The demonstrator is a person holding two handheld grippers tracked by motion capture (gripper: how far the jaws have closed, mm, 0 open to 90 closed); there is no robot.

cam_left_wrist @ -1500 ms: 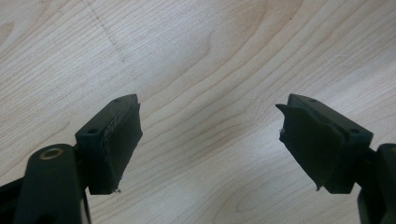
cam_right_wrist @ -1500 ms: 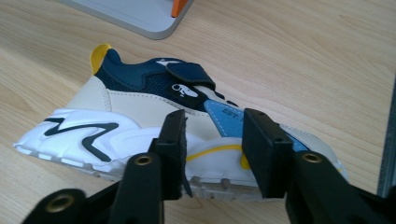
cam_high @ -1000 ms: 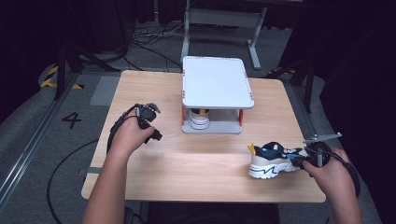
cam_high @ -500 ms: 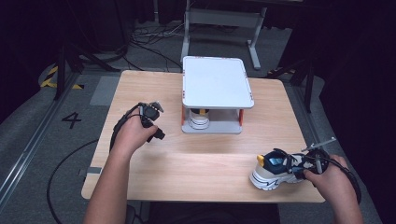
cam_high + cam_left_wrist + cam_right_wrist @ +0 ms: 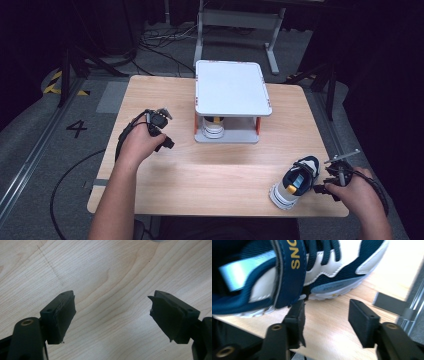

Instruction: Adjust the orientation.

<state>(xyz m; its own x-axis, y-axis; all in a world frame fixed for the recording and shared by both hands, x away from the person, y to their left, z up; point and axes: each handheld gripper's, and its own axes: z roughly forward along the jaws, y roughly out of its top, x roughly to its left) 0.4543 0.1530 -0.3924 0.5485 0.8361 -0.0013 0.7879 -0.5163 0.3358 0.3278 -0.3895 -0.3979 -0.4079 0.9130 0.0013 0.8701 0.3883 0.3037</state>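
Observation:
A navy and white sneaker (image 5: 295, 182) with a yellow-lettered strap stands on the wooden table (image 5: 225, 165) near its front right corner. My right gripper (image 5: 320, 187) sits just right of the shoe's heel. Its jaws have just been opening. In the right gripper view the right gripper (image 5: 325, 315) is open with only bare wood between the jaws, and the sneaker (image 5: 287, 270) lies against the outside of the left jaw. My left gripper (image 5: 165, 142) hovers over the table's left half. In the left gripper view the left gripper (image 5: 112, 317) is wide open over bare wood.
A white two-level stand (image 5: 232, 95) occupies the table's middle back, with another white shoe (image 5: 214, 127) on its lower shelf. The sneaker is close to the table's front edge. Cables and a metal frame lie on the floor behind.
The sneaker swung round from lying along the front edge and slid toward the front right corner. The right jaws opened and released it. The left hand stayed put.

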